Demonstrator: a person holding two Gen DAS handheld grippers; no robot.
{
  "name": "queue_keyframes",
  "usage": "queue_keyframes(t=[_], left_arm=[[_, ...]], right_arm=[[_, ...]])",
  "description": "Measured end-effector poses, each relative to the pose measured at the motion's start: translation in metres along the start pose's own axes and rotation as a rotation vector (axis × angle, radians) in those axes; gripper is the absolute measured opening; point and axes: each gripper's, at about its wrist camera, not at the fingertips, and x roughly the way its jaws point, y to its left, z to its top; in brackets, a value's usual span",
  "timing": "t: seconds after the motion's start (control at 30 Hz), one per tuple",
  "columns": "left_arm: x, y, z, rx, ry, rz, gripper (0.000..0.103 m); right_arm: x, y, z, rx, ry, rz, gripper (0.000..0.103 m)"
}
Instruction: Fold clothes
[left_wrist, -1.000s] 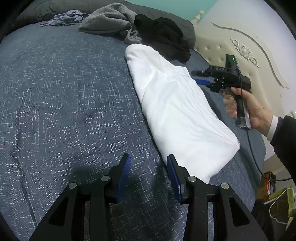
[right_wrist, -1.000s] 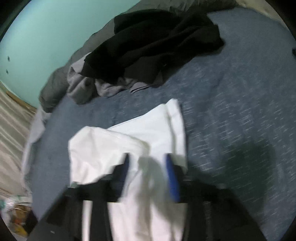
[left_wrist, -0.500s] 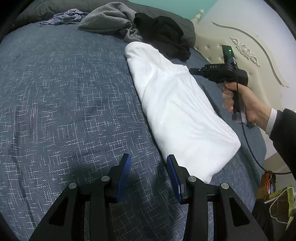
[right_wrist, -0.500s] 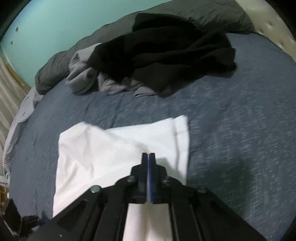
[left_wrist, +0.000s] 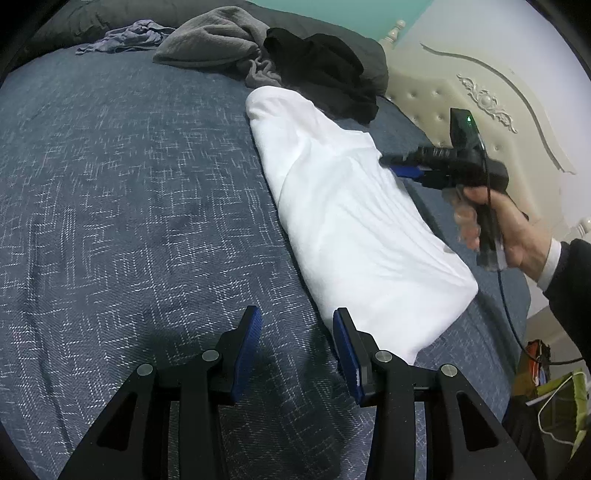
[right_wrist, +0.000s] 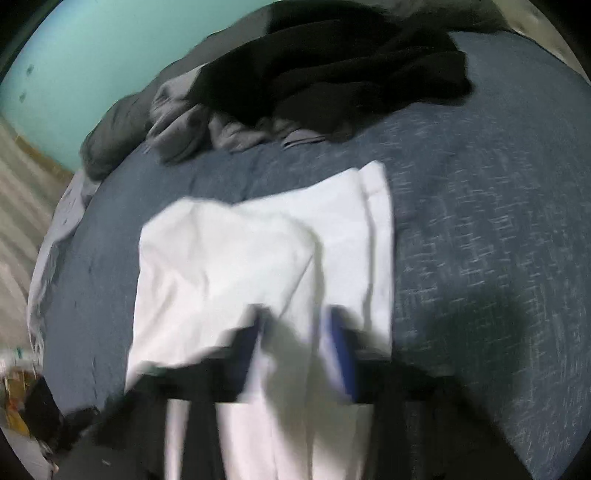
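Left wrist view: the left gripper (left_wrist: 297, 326) hangs low over the bed (left_wrist: 129, 203), and its blue fingers (left_wrist: 246, 343) are spread apart with nothing between them.
White garment: the white garment (left_wrist: 354, 229) lies folded in a long shape on the bed, just to the right of the left gripper. Its near corner is just beside the right-hand finger.
Right gripper: in the left wrist view, the right gripper (left_wrist: 406, 170) is held in a hand (left_wrist: 506, 229) over the far right edge of the white garment. A small green light glows on top of it.
Right wrist view: this picture is blurry. The right gripper (right_wrist: 301, 347) points down at the white garment (right_wrist: 258, 266), and its fingers (right_wrist: 341, 354) are apart, not pinching any cloth.
Sleeve: a dark sleeve (left_wrist: 570, 284) with a white cuff covers the arm behind the hand.
Pile of clothes: a black garment (left_wrist: 325, 70), a grey garment (left_wrist: 210, 40) and a small purple garment (left_wrist: 129, 37) lie bunched up at the far end of the bed, past the white garment.
Bed: it has a dark blue cover with little white marks.
Headboard: a cream headboard (left_wrist: 480, 103) with a curly carving stands at the right side of the bed.
Wall: a green wall (right_wrist: 92, 55) is behind the pile.
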Motion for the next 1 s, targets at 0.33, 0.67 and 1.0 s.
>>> queue_keyframes(t=[0.33, 0.67, 1.0], left_arm=[[-0.003, 0.004, -0.002, -0.003, 0.001, 0.0, 0.044], [-0.008, 0.002, -0.003, 0.001, -0.003, -0.01, 0.044], [-0.008, -0.001, -0.001, 0.012, -0.007, -0.005, 0.044]], right_arm=[[0.001, -0.007, -0.013, 0.033, -0.003, -0.008, 0.002], [-0.015, -0.007, -0.043, 0.077, 0.107, 0.096, 0.023], [-0.028, -0.012, -0.055, 0.038, 0.079, 0.089, 0.004]])
